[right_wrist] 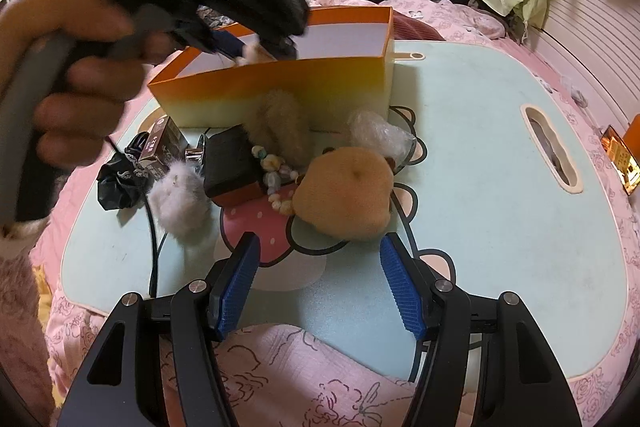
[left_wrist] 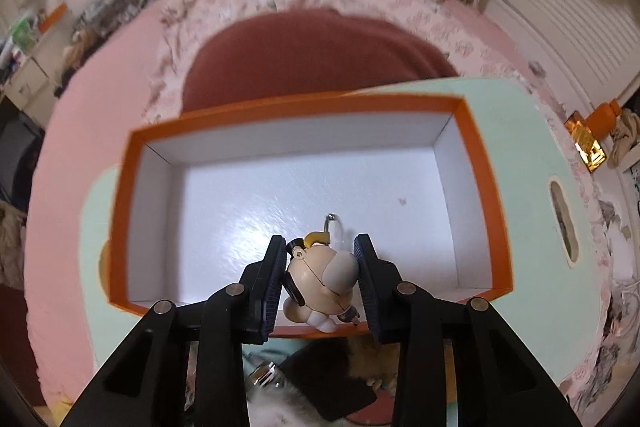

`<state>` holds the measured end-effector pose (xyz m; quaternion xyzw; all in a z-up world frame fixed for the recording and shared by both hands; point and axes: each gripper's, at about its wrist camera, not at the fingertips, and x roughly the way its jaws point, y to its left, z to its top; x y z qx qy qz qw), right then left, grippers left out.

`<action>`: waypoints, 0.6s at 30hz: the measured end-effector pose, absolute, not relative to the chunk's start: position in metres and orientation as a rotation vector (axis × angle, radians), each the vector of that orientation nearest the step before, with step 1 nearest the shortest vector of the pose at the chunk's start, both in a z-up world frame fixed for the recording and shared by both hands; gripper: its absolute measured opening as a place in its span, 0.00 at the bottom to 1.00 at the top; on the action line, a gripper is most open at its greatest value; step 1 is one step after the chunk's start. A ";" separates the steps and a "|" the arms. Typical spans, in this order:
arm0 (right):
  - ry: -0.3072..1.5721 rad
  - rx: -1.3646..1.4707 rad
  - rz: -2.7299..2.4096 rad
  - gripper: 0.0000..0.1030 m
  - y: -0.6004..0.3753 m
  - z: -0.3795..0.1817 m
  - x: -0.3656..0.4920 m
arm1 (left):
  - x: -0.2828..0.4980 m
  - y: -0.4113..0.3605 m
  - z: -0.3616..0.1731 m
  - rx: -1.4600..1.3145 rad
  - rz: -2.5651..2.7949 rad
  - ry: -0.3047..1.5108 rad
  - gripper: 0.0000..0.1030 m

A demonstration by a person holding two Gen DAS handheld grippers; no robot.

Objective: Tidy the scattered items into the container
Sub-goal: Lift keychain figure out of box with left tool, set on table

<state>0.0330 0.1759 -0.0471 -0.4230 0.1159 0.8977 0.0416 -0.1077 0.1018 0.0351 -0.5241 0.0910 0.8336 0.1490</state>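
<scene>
Bed tray [right_wrist: 480, 187] | left gripper [left_wrist: 320, 267] clamps beige figurine keychain [left_wrist: 320, 279] | right gripper [right_wrist: 320, 279] agape, empty

A small cream figurine keychain [left_wrist: 320, 279] hangs over the near rim of the empty orange-rimmed, white-lined box [left_wrist: 492, 195]; plush charms [right_wrist: 344, 195] lie nearer.

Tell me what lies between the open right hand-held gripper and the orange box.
In the right wrist view, the right hand-held gripper faces a tan plush, bead string, black box and brown fur piece before the orange box.

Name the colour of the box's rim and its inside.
Orange rim, white inside; the left wrist view shows the box best.
</scene>
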 end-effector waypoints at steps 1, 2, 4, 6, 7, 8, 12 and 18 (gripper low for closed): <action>0.358 -1.295 2.746 0.61 0.176 -0.047 0.033 | -0.109 0.100 0.036 -1.493 2.403 0.255 0.32; 0.362 -1.295 2.745 0.61 0.177 -0.047 0.033 | -0.104 0.098 0.039 -1.474 2.413 0.252 0.32; 0.368 -1.295 2.744 0.61 0.178 -0.047 0.034 | -0.091 0.094 0.042 -1.425 2.426 0.253 0.32; 0.367 -1.296 2.744 0.61 0.177 -0.047 0.034 | -0.082 0.098 0.044 -1.393 2.430 0.239 0.32; 0.366 -1.298 2.743 0.61 0.177 -0.047 0.033 | -0.077 0.099 0.045 -1.372 2.432 0.228 0.32; 0.366 -1.301 2.743 0.61 0.176 -0.047 0.033 | -0.072 0.097 0.048 -1.358 2.435 0.214 0.32; 0.369 -1.308 2.741 0.61 0.176 -0.047 0.032 | -0.058 0.084 0.055 -1.305 2.447 0.145 0.31; 0.370 -1.309 2.741 0.61 0.177 -0.047 0.032 | -0.031 0.069 0.068 -1.216 2.476 0.112 0.31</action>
